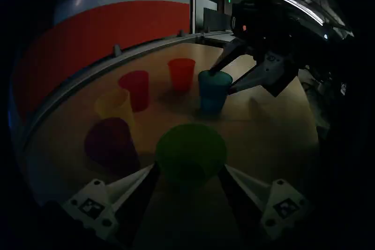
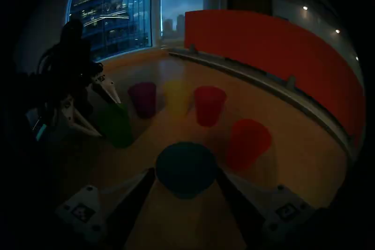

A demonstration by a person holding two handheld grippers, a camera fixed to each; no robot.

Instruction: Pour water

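The wooden tabletop [image 1: 272, 128] spread ahead of both claws under dim light. Beyond it, past the far cups, stood a long red partition panel [image 1: 93, 39], and in the right gripper view a window [image 2: 112, 11] showed lit towers to the upper left of the right claw.

The left claw [image 1: 189, 168] was spread about cup-wide, one finger at each side of the green cup [image 1: 190, 151]. Whether the fingers pressed on it could not be told in the gloom. Each finger carried a square black-and-white marker near its base, the pattern too dark to read. The right claw [image 2: 185, 172] was spread the same way around the teal cup [image 2: 185, 168], its grip equally unclear, with like markers on its fingers.

From the left claw, the right claw [image 1: 224, 80] appeared ahead and to the right, its fingers at the teal cup's rim and side. From the right claw, the left claw [image 2: 108, 118] sat ahead on the left, astride the green cup.

All six cups were plain, tapered and open-topped, their contents not visible. Ahead of the left claw stood the purple cup [image 1: 110, 142] nearest on the left, then the yellow cup [image 1: 115, 107], the red cup [image 1: 136, 88] and the orange cup [image 1: 181, 74], just left of the teal one.
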